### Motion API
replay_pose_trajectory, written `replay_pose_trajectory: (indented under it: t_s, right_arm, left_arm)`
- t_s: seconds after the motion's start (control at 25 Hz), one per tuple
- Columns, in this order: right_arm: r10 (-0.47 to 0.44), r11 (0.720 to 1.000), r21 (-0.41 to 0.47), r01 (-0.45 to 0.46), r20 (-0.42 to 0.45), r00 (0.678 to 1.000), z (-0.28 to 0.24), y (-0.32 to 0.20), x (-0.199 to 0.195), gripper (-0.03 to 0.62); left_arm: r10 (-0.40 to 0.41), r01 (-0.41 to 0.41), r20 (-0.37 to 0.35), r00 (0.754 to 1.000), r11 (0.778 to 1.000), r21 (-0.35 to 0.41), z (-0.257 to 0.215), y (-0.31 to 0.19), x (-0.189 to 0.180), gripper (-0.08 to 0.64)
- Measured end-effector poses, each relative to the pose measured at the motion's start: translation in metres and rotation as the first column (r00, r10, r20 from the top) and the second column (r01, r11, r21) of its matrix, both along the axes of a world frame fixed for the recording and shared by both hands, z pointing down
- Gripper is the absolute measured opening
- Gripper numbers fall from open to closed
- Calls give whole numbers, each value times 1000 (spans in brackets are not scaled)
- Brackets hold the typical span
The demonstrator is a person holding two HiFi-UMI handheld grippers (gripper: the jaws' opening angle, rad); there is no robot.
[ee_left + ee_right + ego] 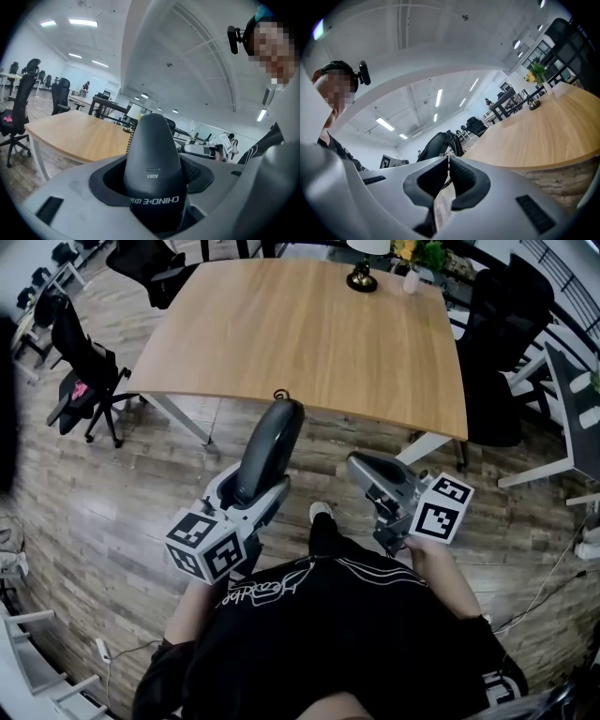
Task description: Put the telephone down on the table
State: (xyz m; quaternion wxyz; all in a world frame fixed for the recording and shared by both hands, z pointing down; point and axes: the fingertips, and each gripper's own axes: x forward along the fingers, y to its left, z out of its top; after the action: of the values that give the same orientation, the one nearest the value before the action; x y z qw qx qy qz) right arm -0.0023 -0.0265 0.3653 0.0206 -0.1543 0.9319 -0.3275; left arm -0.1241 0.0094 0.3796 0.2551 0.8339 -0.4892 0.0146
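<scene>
Gripping the telephone (pixel 272 442) between wide-spread jaws, the left gripper (pixel 255 488) should lower it flat onto the counter (pixel 300 334) ahead; the right gripper (pixel 361 467), shut and empty, can wait aside.

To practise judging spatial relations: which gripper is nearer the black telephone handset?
Left. The left gripper is clamped on the handset; the right gripper is shut and apart from it, to its right.
</scene>
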Motion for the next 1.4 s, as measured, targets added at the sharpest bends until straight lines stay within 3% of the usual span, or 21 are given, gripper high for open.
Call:
replay_pose_trajectory:
  t_s: [0.44,0.64,0.88,1.4]
  right_arm:
    - [-27,1000,-5,27,2,1000,0,-130,-13,40]
    - [-19,1000,19,19,-8,1000,-10,-186,-3,40]
    - [-14,999,49,15,-26,1000,-18,-218,-2,41]
    - [57,998,9,-56,-40,998,-2,-287,-13,40]
  left_arm:
    - [-27,27,17,999,1000,-8,0,-134,-12,285]
    - [-44,43,45,998,999,27,-14,-198,-13,285]
    - [-57,51,93,994,996,67,-24,-236,-20,285]
    - [29,-31,118,993,999,17,-4,-320,-28,285]
